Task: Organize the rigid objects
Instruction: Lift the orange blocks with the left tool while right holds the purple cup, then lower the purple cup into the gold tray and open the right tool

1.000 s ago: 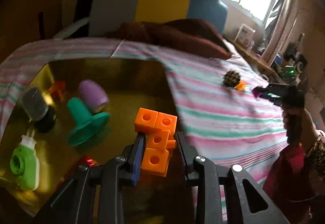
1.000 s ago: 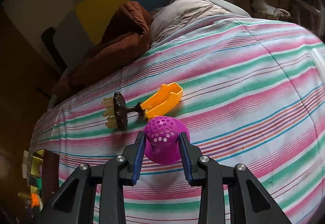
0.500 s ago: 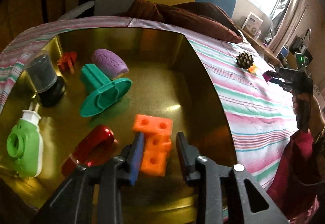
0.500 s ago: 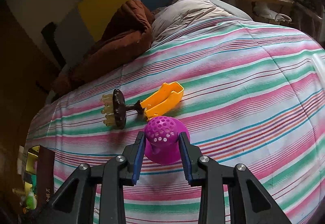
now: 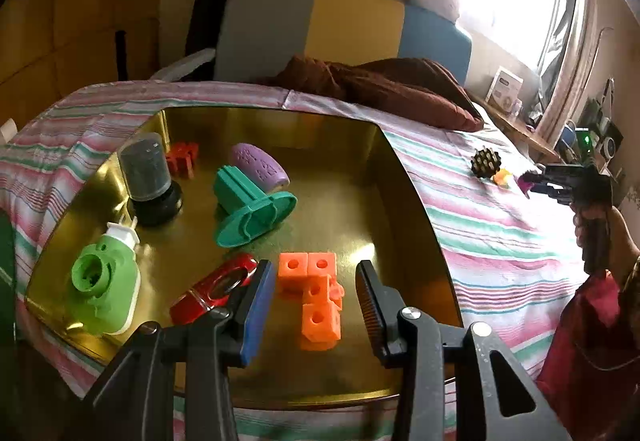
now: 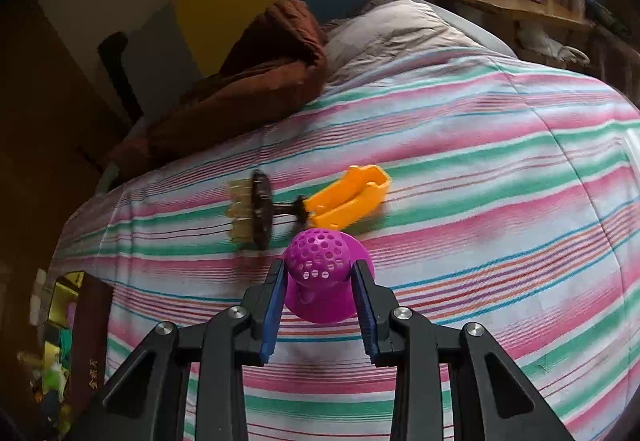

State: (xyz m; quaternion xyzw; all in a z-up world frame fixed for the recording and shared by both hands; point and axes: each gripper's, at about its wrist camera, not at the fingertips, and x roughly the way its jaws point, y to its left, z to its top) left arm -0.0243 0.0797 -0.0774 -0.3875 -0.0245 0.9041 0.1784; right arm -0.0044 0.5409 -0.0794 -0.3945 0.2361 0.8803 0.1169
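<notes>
With six items lying in the gold tray, the left hand-held gripper is opening off the orange block piece, while the right hand-held gripper is clamping a purple perforated piece above the bed, where a brush and yellow scoop are still awaiting collection.

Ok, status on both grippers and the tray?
Left gripper opening, orange blocks released in gold tray. Right gripper shut on purple strainer. Nothing blocking.

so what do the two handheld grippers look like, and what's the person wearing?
Both grippers, left gripper and right gripper, are black frames with triangular cutouts and silver screws. Each has a blue pad on one finger and a dark ribbed pad on the other. No cables show. A red sleeve shows at the right arm.
</notes>
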